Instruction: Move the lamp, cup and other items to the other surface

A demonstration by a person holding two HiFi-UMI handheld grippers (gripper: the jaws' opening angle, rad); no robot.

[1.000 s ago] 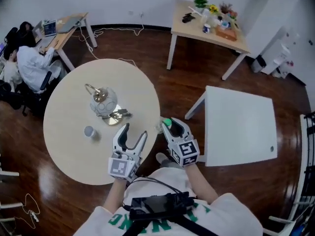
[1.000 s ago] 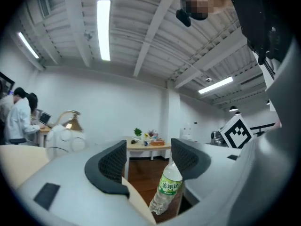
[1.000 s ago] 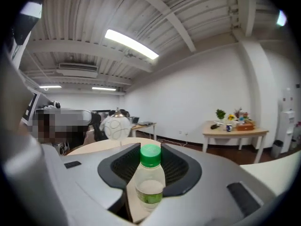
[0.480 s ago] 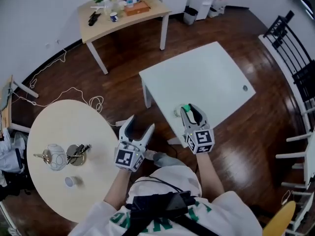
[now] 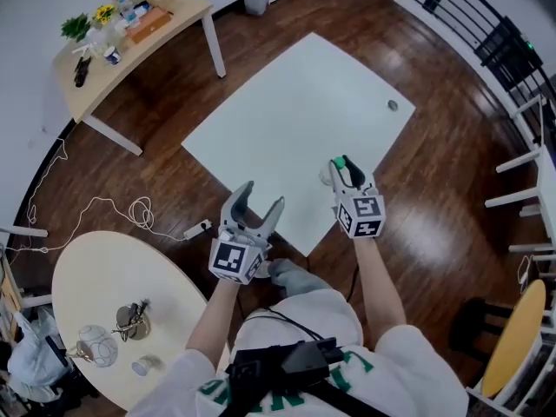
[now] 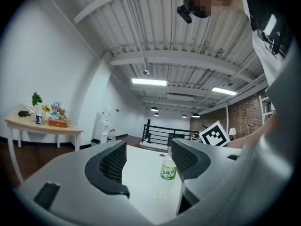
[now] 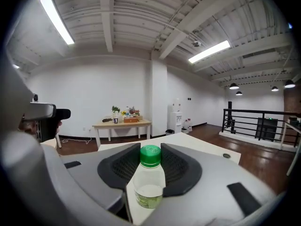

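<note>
I swing from round desk to white desk. My right tool clamps green-capped bottle, now over white desk's near edge. My left tool open, empty. Left behind: lamp, cup.

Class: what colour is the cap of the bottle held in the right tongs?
The bottle has a green cap, clearest in the right gripper view.
</note>
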